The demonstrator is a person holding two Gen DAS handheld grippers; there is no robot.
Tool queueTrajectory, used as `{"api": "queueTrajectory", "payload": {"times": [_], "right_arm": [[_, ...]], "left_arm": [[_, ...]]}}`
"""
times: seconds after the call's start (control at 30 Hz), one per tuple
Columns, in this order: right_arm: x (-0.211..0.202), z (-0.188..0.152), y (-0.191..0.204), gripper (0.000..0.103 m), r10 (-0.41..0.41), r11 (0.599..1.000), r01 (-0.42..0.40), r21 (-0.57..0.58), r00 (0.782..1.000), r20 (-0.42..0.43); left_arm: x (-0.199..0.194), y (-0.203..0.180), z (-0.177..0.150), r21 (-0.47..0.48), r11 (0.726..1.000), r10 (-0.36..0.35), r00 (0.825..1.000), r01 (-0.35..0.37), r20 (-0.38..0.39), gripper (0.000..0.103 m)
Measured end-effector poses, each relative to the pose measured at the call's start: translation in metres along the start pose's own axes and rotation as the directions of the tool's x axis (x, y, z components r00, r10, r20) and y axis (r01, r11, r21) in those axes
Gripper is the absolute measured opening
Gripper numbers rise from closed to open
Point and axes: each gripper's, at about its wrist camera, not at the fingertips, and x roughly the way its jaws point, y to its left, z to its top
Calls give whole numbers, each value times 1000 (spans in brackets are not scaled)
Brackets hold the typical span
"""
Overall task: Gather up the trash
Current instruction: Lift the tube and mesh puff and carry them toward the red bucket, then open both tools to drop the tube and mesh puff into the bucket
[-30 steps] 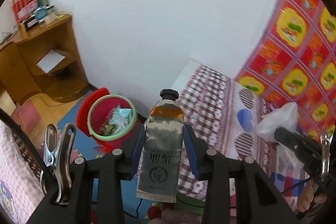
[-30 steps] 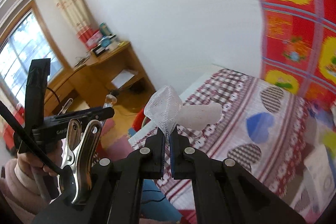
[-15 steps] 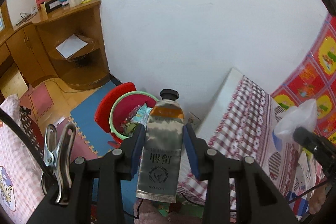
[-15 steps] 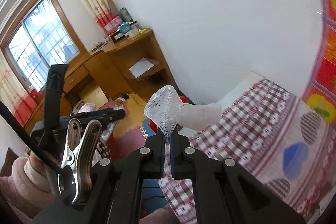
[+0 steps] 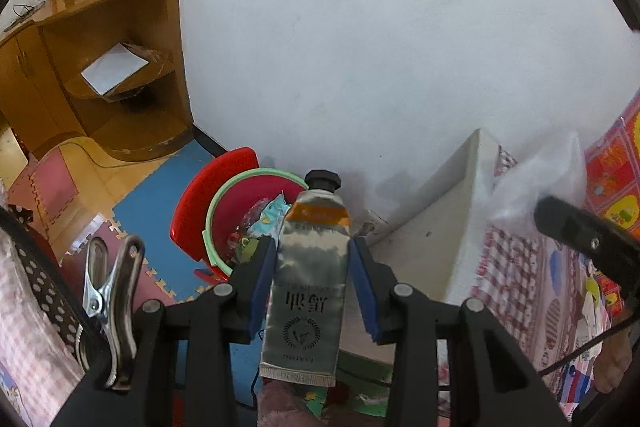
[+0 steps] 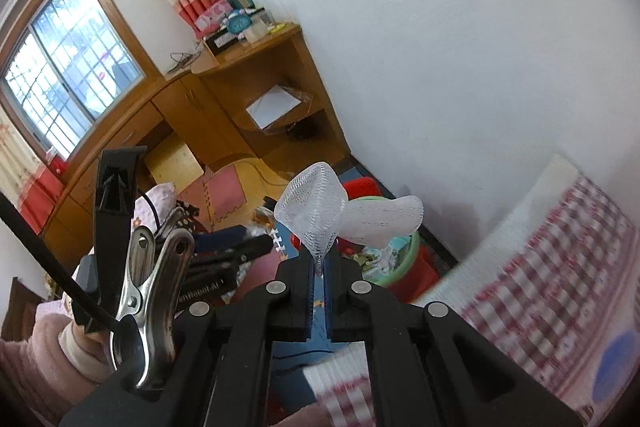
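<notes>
**Both hands loaded, bin just ahead**

The bed fills the right side, its corner near the wall. On the floor just left of it, below and beyond both grippers, stands the red bin with its green rim, wrappers already inside. The left gripper looks the nearer; its pads clamp a silver tube at mid-width, long axis pointing cap-first toward the bin. The right gripper, jaws almost together, pinches a white foam net by its lower tip.
</notes>
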Motion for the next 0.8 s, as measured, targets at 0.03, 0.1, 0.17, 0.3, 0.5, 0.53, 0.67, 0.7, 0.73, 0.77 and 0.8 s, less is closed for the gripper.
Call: {"api": "queueTrajectory", "payload": {"times": [0.03,0.1,0.17,0.3,0.5,0.53,0.67,0.7,0.73,0.77,0.8], "right_arm": [[10,4,1,5,1,1000,-1,4,1000,-10],[36,13,2,5,3,1000,-2,17,999,-34],[55,19,1,5,1,1000,0,31,999,-48],[97,27,-2,5,-17,998,21,52,996,-82],[158,29,-15,5,-60,995,72,70,985,-162],[166,30,-18,5,-64,994,77,72,983,-173],[200,33,-28,4,-68,992,90,87,971,-231],[208,33,-31,5,-66,991,92,95,966,-249],[215,33,-34,5,-64,990,94,105,962,-265],[225,32,-39,5,-62,988,98,116,956,-287],[231,31,-43,5,-63,987,103,122,952,-298]], "left_arm": [[7,5,1,-2,1000,-4,1000,4,-5,40],[21,14,5,-1,1000,-8,1000,8,-16,40],[34,21,8,2,1000,-9,1000,9,-22,40],[65,38,12,2,1000,-14,999,14,-44,40],[110,58,15,-15,999,-30,996,28,-88,40],[117,60,14,-18,999,-32,995,30,-97,40],[143,66,15,-27,999,-42,991,39,-125,40],[150,68,16,-31,999,-47,990,43,-132,40],[156,69,16,-33,998,-51,989,47,-139,40],[163,70,16,-34,998,-55,988,50,-146,40],[170,70,16,-33,998,-58,986,53,-154,40]]}}
